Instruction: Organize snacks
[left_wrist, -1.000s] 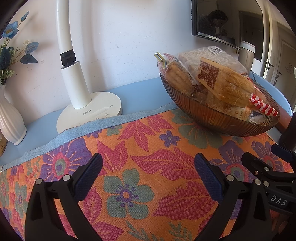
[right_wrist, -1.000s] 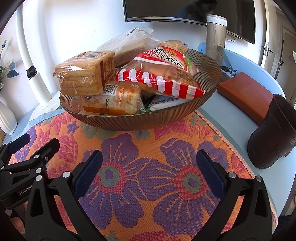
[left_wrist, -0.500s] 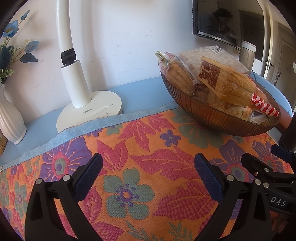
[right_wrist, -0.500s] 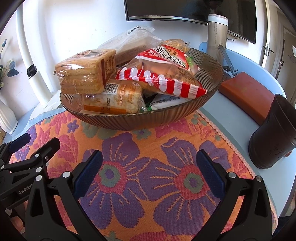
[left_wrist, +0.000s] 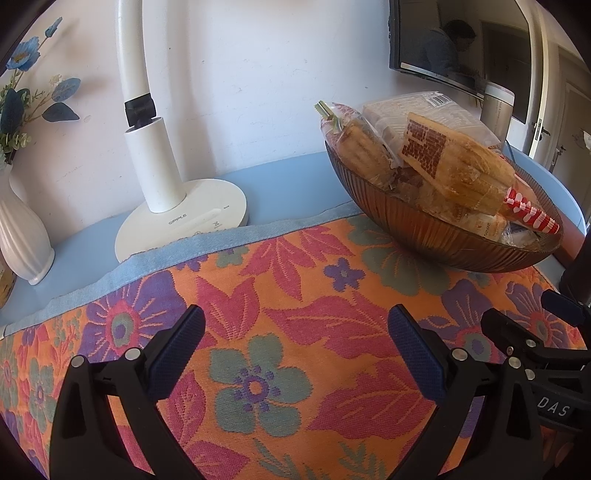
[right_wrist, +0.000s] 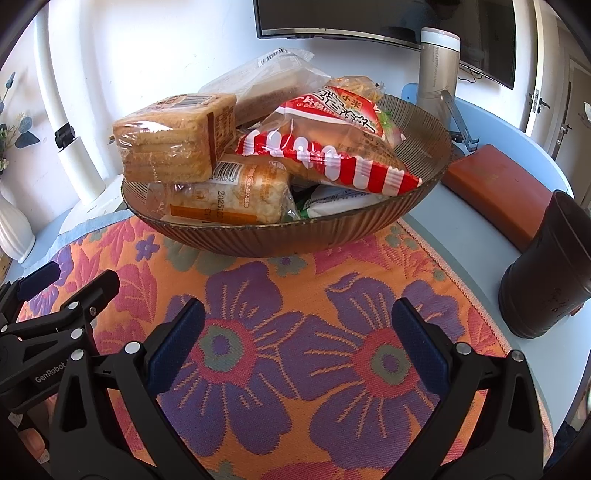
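A brown ribbed glass bowl (right_wrist: 369, 236) stands on the floral cloth, heaped with several snack packs: a biscuit stack (right_wrist: 173, 147), a red-and-white striped bag (right_wrist: 332, 147), a rice-cracker pack (right_wrist: 229, 199) and a clear pack at the back (right_wrist: 266, 77). The bowl also shows at the right in the left wrist view (left_wrist: 424, 229). My right gripper (right_wrist: 297, 339) is open and empty, low over the cloth in front of the bowl. My left gripper (left_wrist: 295, 343) is open and empty, left of the bowl over the cloth. Each gripper shows at the edge of the other's view.
A white desk lamp (left_wrist: 177, 218) and a white vase (left_wrist: 18, 236) stand at the back left. A dark cup (right_wrist: 546, 269), a red-brown box (right_wrist: 498, 184) and a tall flask (right_wrist: 437, 74) stand right of the bowl. The floral cloth (left_wrist: 295, 295) covers the blue table.
Both grippers have hardly moved; the views shifted very slightly, and both stay open over the cloth.
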